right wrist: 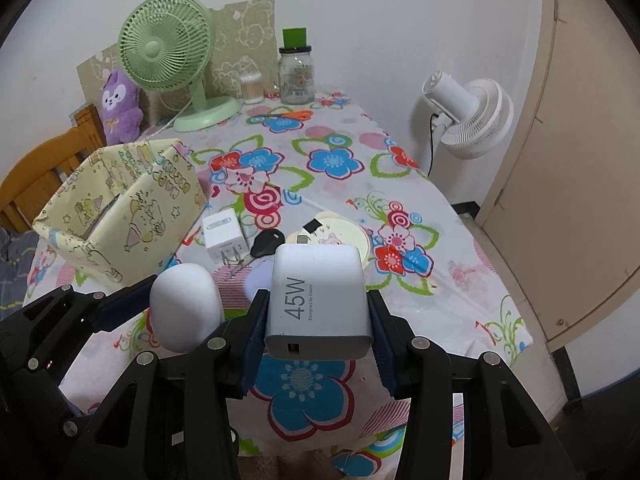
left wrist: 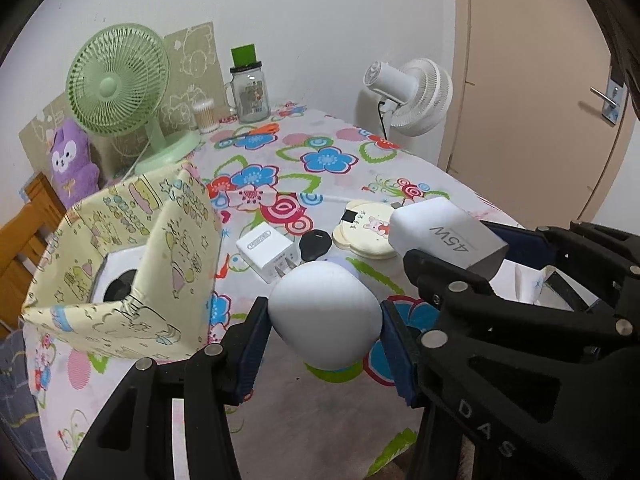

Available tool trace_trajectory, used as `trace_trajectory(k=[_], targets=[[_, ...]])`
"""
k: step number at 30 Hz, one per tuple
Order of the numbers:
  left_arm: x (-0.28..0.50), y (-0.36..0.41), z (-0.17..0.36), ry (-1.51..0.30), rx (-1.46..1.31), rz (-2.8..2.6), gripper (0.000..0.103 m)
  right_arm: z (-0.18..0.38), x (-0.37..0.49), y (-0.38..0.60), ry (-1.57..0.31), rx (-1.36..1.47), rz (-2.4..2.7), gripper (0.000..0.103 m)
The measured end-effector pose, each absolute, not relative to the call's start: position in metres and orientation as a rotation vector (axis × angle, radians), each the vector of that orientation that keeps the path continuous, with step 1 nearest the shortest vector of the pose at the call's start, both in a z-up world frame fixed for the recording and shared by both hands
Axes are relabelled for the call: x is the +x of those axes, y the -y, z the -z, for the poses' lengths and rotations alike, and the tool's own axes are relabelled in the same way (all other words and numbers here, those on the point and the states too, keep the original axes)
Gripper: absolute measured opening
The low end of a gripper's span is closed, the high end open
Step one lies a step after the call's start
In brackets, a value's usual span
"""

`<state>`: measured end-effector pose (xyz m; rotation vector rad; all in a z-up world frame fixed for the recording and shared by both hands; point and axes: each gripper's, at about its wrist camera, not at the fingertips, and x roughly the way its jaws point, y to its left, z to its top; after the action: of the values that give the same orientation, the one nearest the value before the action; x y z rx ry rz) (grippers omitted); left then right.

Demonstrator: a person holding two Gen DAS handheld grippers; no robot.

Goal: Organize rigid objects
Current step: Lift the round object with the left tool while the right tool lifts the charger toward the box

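Your left tool grips the white egg-shaped case | right tool clamps the charger | both above the bench's near edge | box lies left, nearer your left hand.

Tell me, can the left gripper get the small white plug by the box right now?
Probably not yet. The left gripper is shut on a white egg-shaped object, so its jaws are full. The small white plug lies uncovered on the tablecloth beside the patterned box, so the path itself looks free once it unloads.
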<state>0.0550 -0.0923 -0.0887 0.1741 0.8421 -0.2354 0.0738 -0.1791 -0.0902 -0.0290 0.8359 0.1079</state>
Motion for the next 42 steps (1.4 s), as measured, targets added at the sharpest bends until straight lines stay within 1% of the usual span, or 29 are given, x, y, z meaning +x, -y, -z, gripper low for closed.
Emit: trace_trajectory(k=[21, 42], targets=[[0.048, 0.080, 0.054, -0.811, 0.174, 0.258, 0.056, 0.054, 0.065, 0.165, -0.787, -0.047, -0.098, 0.050], [0.060, 0.041, 0.023, -0.796, 0.136, 0.241, 0.056, 0.019, 0.077, 0.125, -0.752, -0.053, -0.153, 0.050]])
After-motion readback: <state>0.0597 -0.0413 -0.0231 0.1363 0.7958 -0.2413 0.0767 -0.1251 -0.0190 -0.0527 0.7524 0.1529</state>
